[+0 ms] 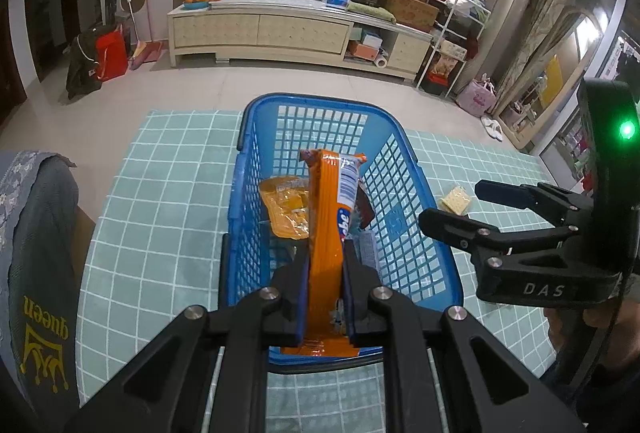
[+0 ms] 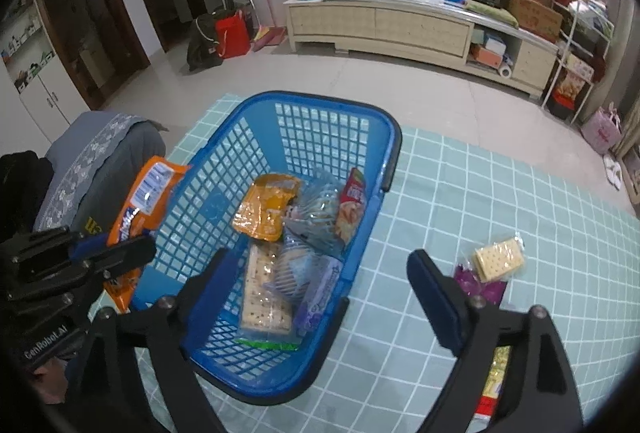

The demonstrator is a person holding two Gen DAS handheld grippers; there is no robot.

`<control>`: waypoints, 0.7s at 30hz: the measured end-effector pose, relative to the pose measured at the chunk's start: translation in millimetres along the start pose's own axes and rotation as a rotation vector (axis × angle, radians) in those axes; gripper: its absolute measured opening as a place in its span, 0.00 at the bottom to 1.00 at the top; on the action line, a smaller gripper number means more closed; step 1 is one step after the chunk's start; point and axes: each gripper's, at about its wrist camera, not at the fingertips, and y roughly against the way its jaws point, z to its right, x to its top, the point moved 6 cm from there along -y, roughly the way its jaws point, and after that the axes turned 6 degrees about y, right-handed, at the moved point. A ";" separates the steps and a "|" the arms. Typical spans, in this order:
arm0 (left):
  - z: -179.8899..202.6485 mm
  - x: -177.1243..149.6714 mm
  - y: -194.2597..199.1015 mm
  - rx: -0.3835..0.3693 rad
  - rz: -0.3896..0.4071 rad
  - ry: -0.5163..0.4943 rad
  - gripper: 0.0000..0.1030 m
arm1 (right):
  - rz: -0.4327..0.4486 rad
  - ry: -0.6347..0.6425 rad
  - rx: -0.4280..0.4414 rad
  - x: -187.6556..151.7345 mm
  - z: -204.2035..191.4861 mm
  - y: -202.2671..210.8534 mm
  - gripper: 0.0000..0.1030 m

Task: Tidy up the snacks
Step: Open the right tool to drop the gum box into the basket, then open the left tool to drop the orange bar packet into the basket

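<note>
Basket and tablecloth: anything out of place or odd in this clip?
Nothing damaged or spilled. A cracker pack with a purple wrapper lies on the checked cloth outside the blue basket, and the left gripper holds an orange packet.

Glossy blue plastic lattice basket (image 2: 224,169), shiny orange foil wrapper (image 1: 326,233), matt checked cloth (image 2: 500,201)

A: Lighting?
B: Even indoor light, bit dim, cool cast. Soft shadows only. Green LED (image 1: 627,130) blooms in the left view.
A: Quality?
B: Heavy fisheye bend, black vignette corners, edges soft, centre sharp. Glare on wrappers.
</note>
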 end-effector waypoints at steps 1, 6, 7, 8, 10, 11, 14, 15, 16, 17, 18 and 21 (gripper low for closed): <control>1.3 -0.5 -2.3 0.002 -0.005 -0.002 0.12 | -0.001 -0.003 -0.002 -0.5 1.1 0.0 0.91; 1.5 -1.4 -15.1 0.002 -0.031 -0.001 0.12 | 0.001 -0.010 -0.019 -5.0 6.4 -0.7 0.99; 1.2 -1.9 -18.5 0.007 -0.036 -0.004 0.12 | 0.000 -0.011 -0.019 -5.6 7.5 -1.5 0.99; 0.9 -1.1 -21.0 0.007 -0.039 -0.004 0.12 | -0.001 -0.013 -0.018 -6.3 8.8 -2.5 1.00; 0.8 -0.3 -26.5 0.006 -0.045 0.000 0.12 | -0.006 -0.016 -0.019 -7.6 11.7 -5.2 1.00; 1.1 -0.1 -28.7 0.007 -0.048 0.002 0.12 | -0.008 -0.019 -0.017 -8.1 13.0 -7.2 1.00; -0.6 1.4 -35.3 0.011 -0.058 0.000 0.12 | -0.013 -0.023 -0.015 -9.0 15.8 -11.6 1.00; -2.0 -1.2 -36.6 0.013 -0.059 0.000 0.12 | -0.016 -0.025 -0.012 -9.1 16.7 -13.7 1.00; -2.6 -1.2 -38.6 0.016 -0.061 -0.001 0.12 | -0.016 -0.026 -0.010 -9.7 17.4 -15.1 1.00; -3.5 -0.5 -40.2 0.018 -0.062 0.001 0.12 | -0.015 -0.026 -0.011 -9.6 17.9 -16.1 1.00; -4.1 0.0 -41.7 0.017 -0.062 0.004 0.12 | -0.014 -0.027 -0.012 -9.6 17.6 -17.1 1.00; -5.6 -1.8 -42.9 0.020 -0.063 0.014 0.13 | -0.012 -0.027 -0.010 -10.4 18.2 -19.1 1.00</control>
